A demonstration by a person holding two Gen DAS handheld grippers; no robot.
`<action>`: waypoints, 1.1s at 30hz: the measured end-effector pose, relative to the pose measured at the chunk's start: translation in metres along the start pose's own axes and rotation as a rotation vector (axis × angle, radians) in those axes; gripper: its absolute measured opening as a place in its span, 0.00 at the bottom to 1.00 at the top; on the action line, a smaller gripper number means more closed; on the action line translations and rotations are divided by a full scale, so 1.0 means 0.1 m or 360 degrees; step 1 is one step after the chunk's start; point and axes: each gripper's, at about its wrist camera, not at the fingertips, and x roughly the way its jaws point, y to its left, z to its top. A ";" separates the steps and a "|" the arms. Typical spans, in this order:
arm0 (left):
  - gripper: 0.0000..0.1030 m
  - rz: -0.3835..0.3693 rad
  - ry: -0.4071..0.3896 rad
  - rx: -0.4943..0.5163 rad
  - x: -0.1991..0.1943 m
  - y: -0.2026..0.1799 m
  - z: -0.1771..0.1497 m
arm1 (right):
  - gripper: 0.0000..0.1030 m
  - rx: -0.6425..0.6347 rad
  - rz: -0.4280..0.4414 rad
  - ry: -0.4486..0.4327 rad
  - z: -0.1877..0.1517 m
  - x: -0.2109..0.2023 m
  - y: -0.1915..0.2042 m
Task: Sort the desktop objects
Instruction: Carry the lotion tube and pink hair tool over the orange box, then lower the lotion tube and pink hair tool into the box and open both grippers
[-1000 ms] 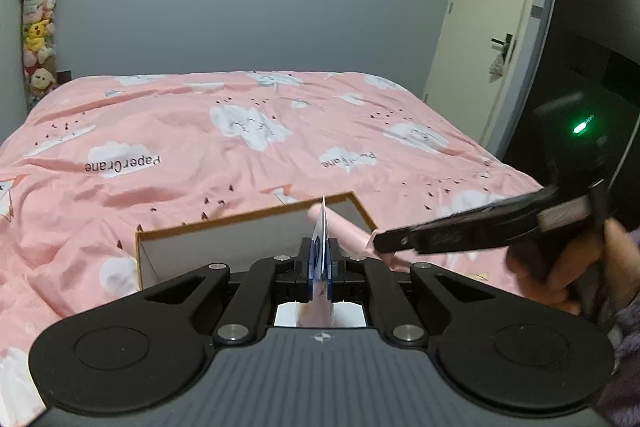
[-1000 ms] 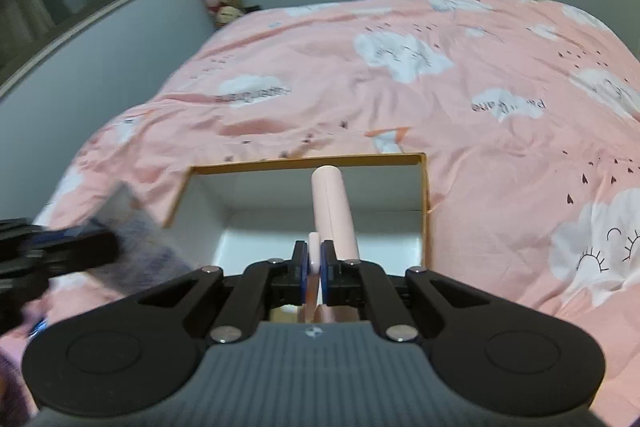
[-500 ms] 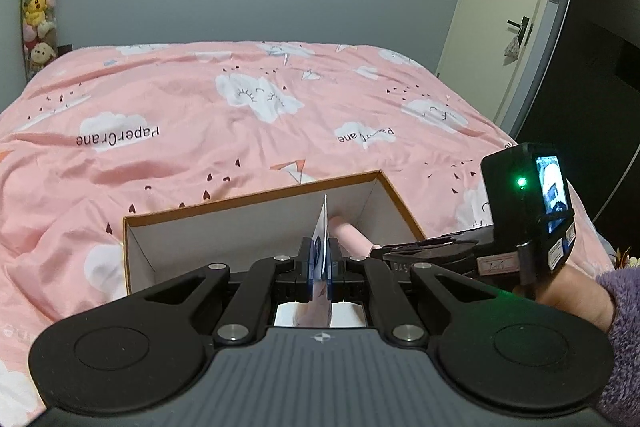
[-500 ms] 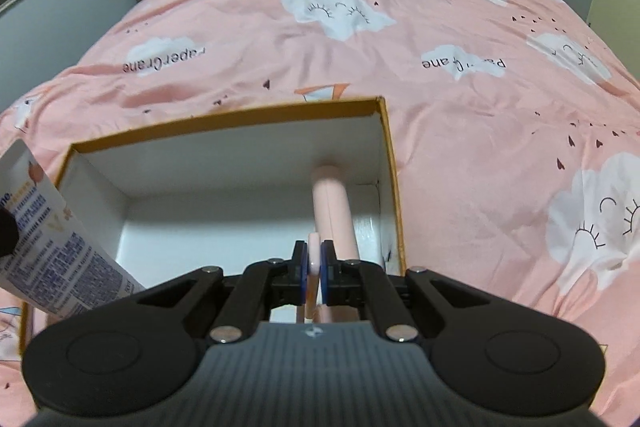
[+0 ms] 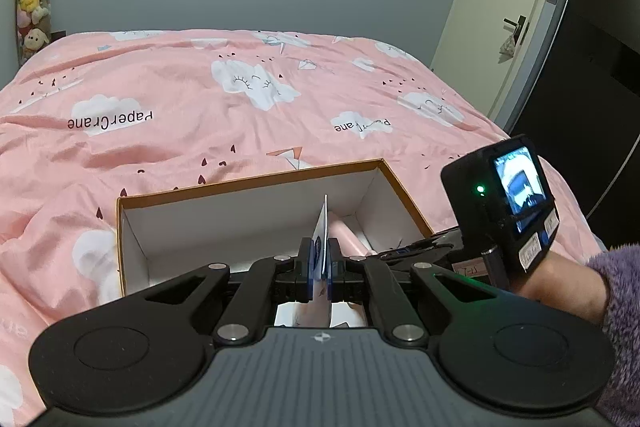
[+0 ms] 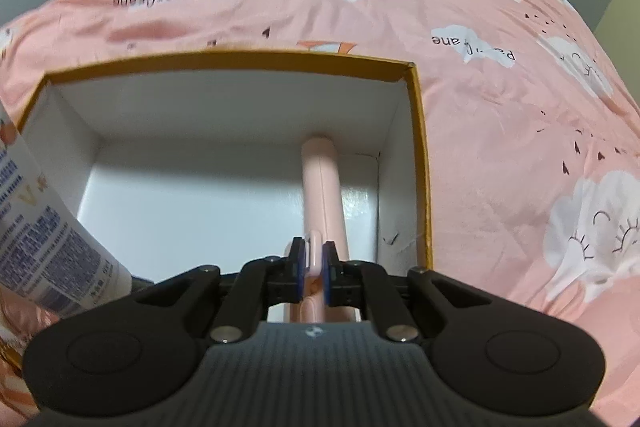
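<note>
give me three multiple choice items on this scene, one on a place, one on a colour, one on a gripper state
1. Where does the far end of the pink tube sit?
A. inside the box
B. on the bedspread
C. on the floor

2. What colour is the box rim?
A. green
B. orange-brown
C. black

3. How is the right gripper?
A. wide open, empty
B. out of view
C. shut on the pink tube

Answers: 1 A, the tube lies between the white walls. 2 B, an orange-brown edge runs round the top. 3 C, the pads clamp its near end.

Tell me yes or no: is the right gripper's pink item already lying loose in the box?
No, the right gripper is shut on the pink cylinder, which reaches down inside the white box.
</note>
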 end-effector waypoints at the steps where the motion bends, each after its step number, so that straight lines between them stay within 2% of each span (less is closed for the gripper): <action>1: 0.06 -0.0004 -0.0002 -0.0004 -0.01 0.01 0.00 | 0.09 -0.0020 0.0001 0.0028 0.01 0.01 0.00; 9: 0.06 -0.0020 -0.0016 -0.0020 -0.05 0.03 0.00 | 0.09 -0.0283 0.0043 0.0334 0.17 0.15 0.03; 10: 0.06 -0.0021 -0.0016 -0.0018 -0.05 0.03 0.00 | 0.06 -0.0335 0.0020 0.0355 0.16 0.15 0.06; 13: 0.06 -0.0023 -0.0016 -0.0017 -0.06 0.03 0.00 | 0.05 -0.0541 -0.0121 0.0337 0.15 0.19 0.16; 16: 0.06 -0.0022 -0.0009 -0.0018 -0.05 0.03 0.00 | 0.06 -0.0602 -0.0012 0.0357 0.18 0.17 0.16; 18: 0.06 -0.0022 -0.0002 -0.0017 -0.04 0.03 0.00 | 0.07 -0.0720 0.0061 0.0323 0.19 0.11 0.18; 21: 0.06 -0.0020 0.0000 -0.0014 -0.03 0.02 0.01 | 0.18 -0.1075 0.0207 0.0265 0.16 0.05 0.27; 26: 0.06 -0.0030 0.0005 -0.0002 0.02 0.01 0.03 | 0.20 -0.1647 0.0372 0.0196 0.04 0.04 0.31; 30: 0.06 -0.0023 0.0031 0.0009 0.09 0.01 0.05 | 0.22 -0.1895 0.0521 0.0203 0.01 0.08 0.32; 33: 0.06 -0.0009 0.0047 0.0009 0.12 0.01 0.06 | 0.22 -0.2036 0.0543 0.0250 0.02 0.19 0.34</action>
